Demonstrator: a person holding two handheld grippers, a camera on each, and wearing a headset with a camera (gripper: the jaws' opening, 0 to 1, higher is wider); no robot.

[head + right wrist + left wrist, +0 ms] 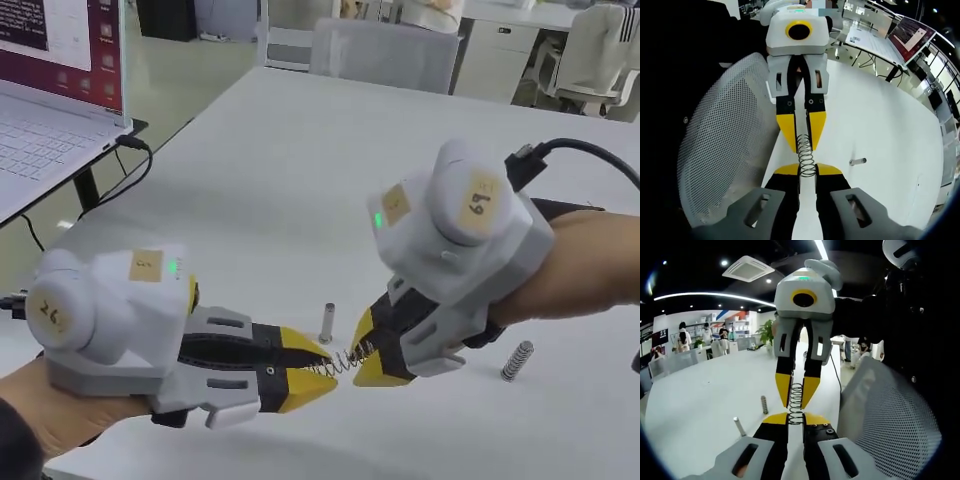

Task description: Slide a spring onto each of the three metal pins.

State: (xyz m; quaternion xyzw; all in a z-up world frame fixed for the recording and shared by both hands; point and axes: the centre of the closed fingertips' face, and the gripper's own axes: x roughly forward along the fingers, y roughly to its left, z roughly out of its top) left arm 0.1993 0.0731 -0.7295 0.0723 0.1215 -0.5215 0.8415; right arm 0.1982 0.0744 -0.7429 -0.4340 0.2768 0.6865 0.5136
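Note:
A thin wire spring point(345, 360) hangs stretched between my two grippers just above the white table point(280, 180). My left gripper point(318, 372) comes in from the lower left, shut on one end of the spring point(795, 410). From the right, my right gripper point(365, 355) is shut on the other end point(806, 155). Just behind the tips a bare metal pin point(327, 322) stands upright; it is also the pin point(739, 426) and the pin point(857, 161). A thicker second spring point(517, 360) stands tilted at the right; I cannot tell if a pin is inside.
An open laptop point(40, 110) sits on a stand at the far left, with a black cable point(130, 170) trailing down. A grey chair point(385, 50) stands beyond the table's far edge. A mesh chair back point(890, 415) is close behind the grippers.

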